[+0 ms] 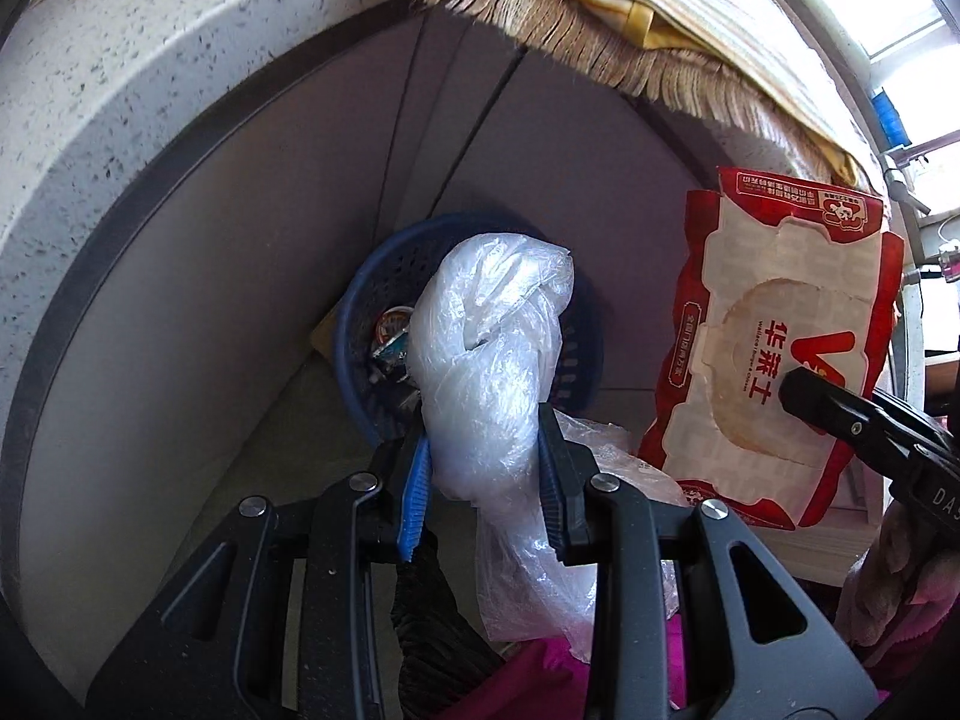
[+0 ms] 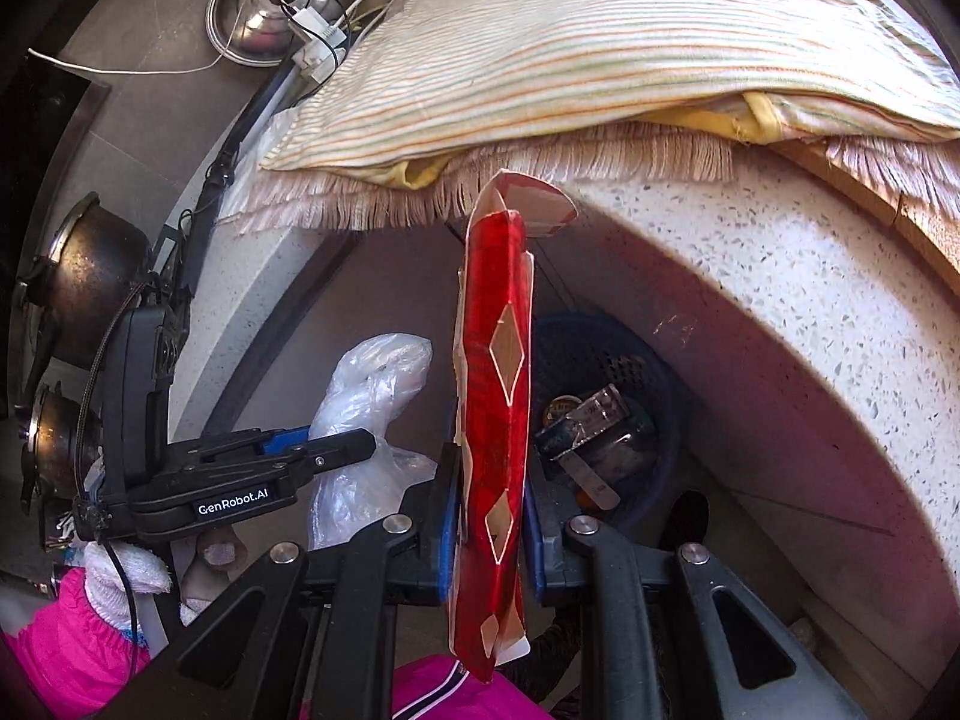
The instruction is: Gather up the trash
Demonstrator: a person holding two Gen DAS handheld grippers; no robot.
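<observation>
Blue mesh basket just beyond both hand-held grippers, holding wrappers. Left hand-held gripper clamped on a crumpled clear plastic bag; right hand-held gripper pinching a flattened red carton.

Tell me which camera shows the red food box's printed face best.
The left wrist view: the red food box faces the camera broadside, lettering and torn front visible, the right gripper pinching it. The right wrist view shows only its narrow red edge between the pads.
</observation>
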